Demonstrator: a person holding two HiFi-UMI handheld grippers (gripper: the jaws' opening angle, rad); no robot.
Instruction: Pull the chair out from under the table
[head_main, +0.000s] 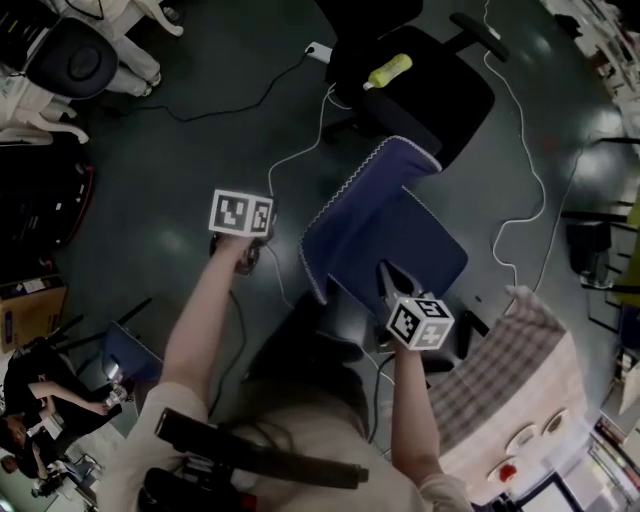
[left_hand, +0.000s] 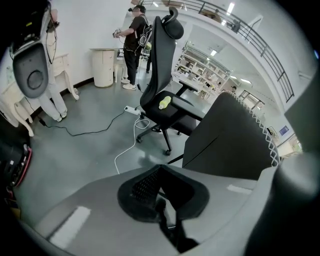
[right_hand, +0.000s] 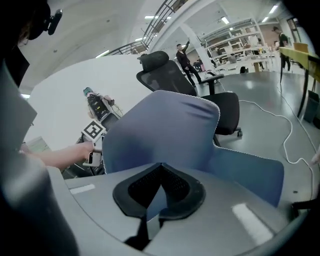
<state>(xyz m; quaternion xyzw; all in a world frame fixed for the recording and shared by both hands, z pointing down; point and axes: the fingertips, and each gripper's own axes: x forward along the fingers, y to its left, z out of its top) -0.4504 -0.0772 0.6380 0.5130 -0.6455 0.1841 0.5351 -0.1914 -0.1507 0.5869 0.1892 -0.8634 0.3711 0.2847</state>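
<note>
The chair (head_main: 385, 235) wears a blue cover with white trim and stands on the grey floor, apart from the checked-cloth table (head_main: 500, 375) at the lower right. My right gripper (head_main: 388, 272) hovers over the seat's near edge, shut and empty. In the right gripper view the blue backrest (right_hand: 165, 135) fills the middle just beyond the closed jaws of the right gripper (right_hand: 161, 166). My left gripper (head_main: 243, 240) hangs over bare floor to the chair's left, clear of it. In the left gripper view the left gripper (left_hand: 160, 169) is shut on nothing, and the chair's back (left_hand: 235, 140) is at the right.
A black office chair (head_main: 420, 90) with a yellow object (head_main: 390, 70) on its seat stands beyond the blue chair. White cables (head_main: 530, 170) and a power strip (head_main: 318, 50) lie on the floor. Small dishes (head_main: 520, 438) sit on the table. A person (head_main: 40, 410) is at the lower left.
</note>
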